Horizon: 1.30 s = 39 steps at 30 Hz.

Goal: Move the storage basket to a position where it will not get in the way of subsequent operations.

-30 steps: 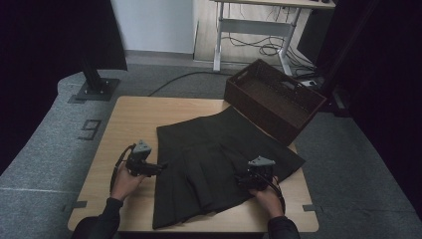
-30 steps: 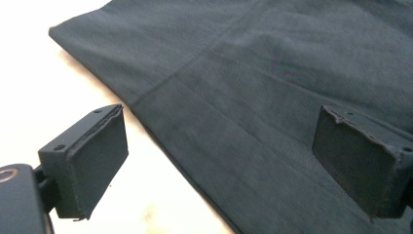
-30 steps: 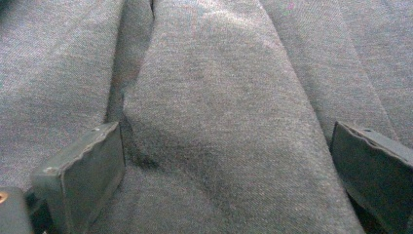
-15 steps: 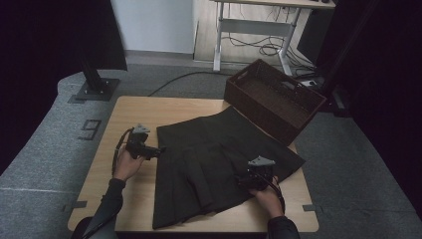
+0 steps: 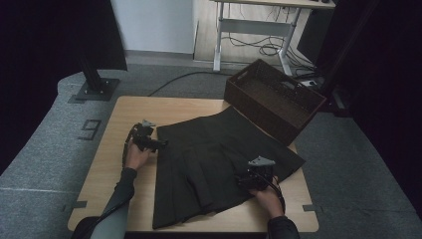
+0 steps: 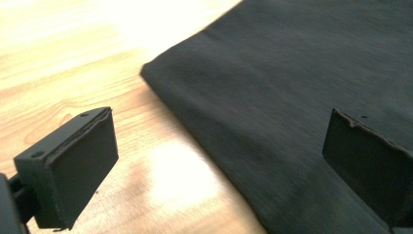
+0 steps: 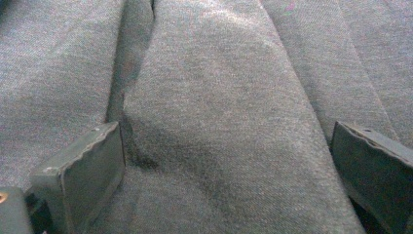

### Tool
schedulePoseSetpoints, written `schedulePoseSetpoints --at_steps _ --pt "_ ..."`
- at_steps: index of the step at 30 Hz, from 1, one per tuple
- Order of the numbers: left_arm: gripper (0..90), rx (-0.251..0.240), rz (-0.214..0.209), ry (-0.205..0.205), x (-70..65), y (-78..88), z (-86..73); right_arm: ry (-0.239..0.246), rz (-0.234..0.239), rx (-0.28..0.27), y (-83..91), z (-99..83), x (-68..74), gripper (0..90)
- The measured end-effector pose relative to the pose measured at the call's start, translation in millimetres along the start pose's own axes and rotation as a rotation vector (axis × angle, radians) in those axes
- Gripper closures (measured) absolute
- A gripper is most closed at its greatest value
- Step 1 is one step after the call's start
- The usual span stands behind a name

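Two grippers work a dark pleated skirt [image 5: 219, 159] spread flat on the bench [image 5: 114, 179], beside a wicker basket [image 5: 273, 99]. We judge the step to be taking hold of the waistband corner: bring the left gripper [image 5: 158, 144], jaws released and wide, low so one jaw slides under the edge (not skimming over it). The right gripper [image 5: 244, 180], also released, rests on the pleats. The left gripper view shows the skirt's corner [image 6: 146, 73] between the jaws; the high view shows the whole layout.
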State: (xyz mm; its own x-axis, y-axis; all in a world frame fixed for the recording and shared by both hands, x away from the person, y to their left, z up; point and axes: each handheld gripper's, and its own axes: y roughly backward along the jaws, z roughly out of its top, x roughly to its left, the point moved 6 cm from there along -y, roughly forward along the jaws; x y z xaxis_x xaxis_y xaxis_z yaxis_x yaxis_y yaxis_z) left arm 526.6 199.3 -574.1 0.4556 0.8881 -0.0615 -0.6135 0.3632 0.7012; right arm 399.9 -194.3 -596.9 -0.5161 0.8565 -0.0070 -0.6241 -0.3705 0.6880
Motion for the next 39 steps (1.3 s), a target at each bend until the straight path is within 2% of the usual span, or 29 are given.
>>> schedulePoseSetpoints --at_steps 3,5,7,11,16,20,25,29,31,36,39 --pt "0.2 0.021 0.037 0.008 6.6 -7.4 -2.1 0.0 0.0 -0.001 0.0 -0.1 0.0 0.4" --pt "0.5 0.054 0.068 -0.001 10.6 -14.4 -6.0 -0.001 0.0 -0.002 0.1 -0.1 0.2 0.4" --pt "0.0 0.057 0.06 0.022 12.0 -17.6 -7.1 -0.001 0.0 -0.003 0.1 -0.1 0.1 0.5" --pt "0.0 0.062 0.064 0.015 11.7 -18.9 -6.4 0.005 0.005 0.003 1.8 -0.1 -0.3 3.1" --pt "0.0 0.061 0.062 0.015 11.7 -19.4 -6.0 0.003 0.02 0.03 10.3 0.5 -0.4 14.7" --pt "0.0 0.061 0.063 0.015 11.7 -19.4 -6.0 0.0 0.048 0.01 22.2 4.7 4.5 14.2" --pt "0.0 0.062 0.065 0.016 11.7 -19.5 -5.9 0.041 0.089 -0.011 36.0 15.3 16.6 13.8" --pt "0.0 0.063 0.065 0.014 11.7 -19.4 -6.0 0.091 0.165 -0.02 43.7 25.8 36.6 11.1" --pt "0.0 0.062 0.064 0.015 11.6 -19.4 -6.0 0.126 0.185 -0.02 45.3 30.9 46.7 8.3" --pt "0.0 0.062 0.064 0.014 11.6 -19.4 -6.0 0.191 0.218 -0.028 48.6 45.0 69.3 2.0" --pt "0.0 0.062 0.064 0.015 11.6 -19.5 -6.0 0.226 0.214 -0.045 53.2 56.2 79.7 0.0"
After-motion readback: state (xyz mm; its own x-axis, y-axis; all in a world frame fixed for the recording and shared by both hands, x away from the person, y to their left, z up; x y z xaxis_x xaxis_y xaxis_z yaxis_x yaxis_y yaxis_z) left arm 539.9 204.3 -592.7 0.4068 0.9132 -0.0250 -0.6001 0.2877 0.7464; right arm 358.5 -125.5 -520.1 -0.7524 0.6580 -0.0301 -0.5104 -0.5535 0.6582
